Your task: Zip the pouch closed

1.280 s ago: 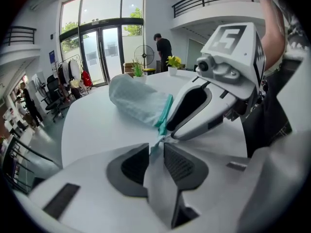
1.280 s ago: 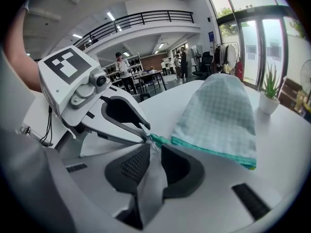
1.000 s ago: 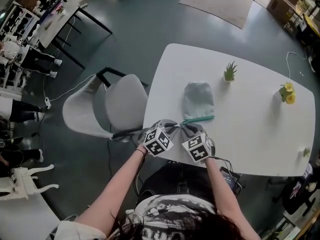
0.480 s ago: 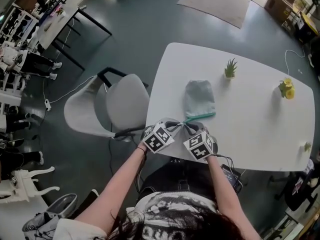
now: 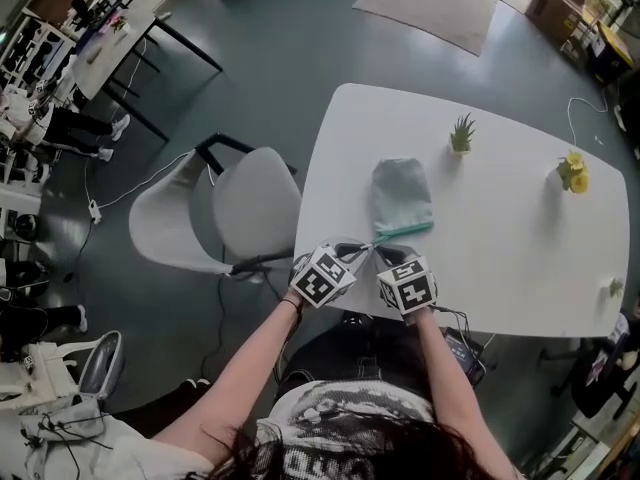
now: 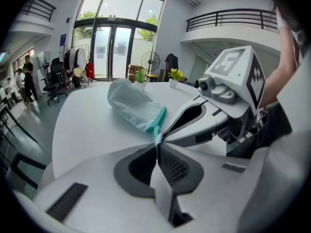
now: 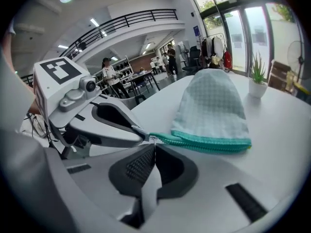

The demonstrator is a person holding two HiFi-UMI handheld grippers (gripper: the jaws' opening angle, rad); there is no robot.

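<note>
Head view, then: where does the pouch point(image 5: 400, 196) sit?

Flat on the white desk point(image 5: 500, 258), with its teal zipper point(image 5: 405, 231) along the edge nearest the person. Both tools meet at that zipper's near end.

And the jaws?

Left gripper point(image 6: 157, 142) — jaws pressed together, with the zipper's tail pinched at their tips. Right gripper point(image 7: 153, 142) — jaws together too, tips touching that same end. A small pale bit there may be the pull, but whether it is gripped is too small to tell.

So how far along is it?

Early, I'd judge. The slider seems to sit at this near end, and the full run of teal teeth stretches away from it. Whether those teeth are meshed I can't make out. If not, the whole draw along the edge is left to do.
</note>
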